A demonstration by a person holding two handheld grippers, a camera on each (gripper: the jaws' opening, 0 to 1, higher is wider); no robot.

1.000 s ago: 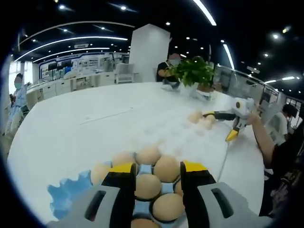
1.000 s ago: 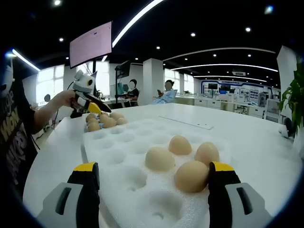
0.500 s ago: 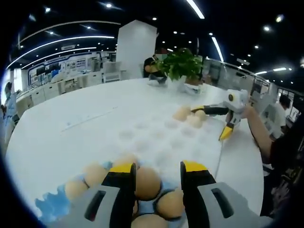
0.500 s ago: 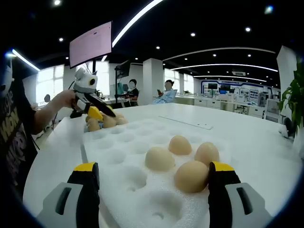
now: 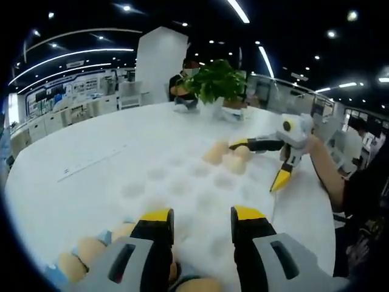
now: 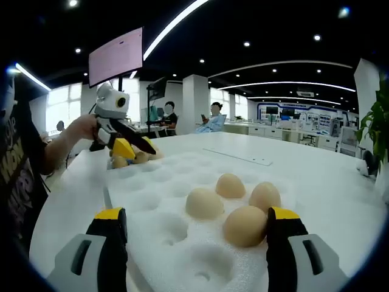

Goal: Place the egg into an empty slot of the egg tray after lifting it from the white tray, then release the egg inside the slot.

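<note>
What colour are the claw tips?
Yellow, clearest in the right gripper view on the right claw.

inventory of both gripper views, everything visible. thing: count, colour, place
white tray: 1, white foam with round hollows, on the table in front of the right gripper
eggs on the white tray: 4, tan, clustered between the right gripper's jaws
egg tray: 1, blue, low in the left gripper view
eggs in the egg tray: several, tan, count unclear
table: 1, white, round
potted plant: 1, green, far side of the table
screen: 1, pinkish, hung high
background people: at least 2, seated far off
left gripper: yellow-tipped, open
right gripper: yellow-tipped, wide open
hand: holding the left gripper
</note>
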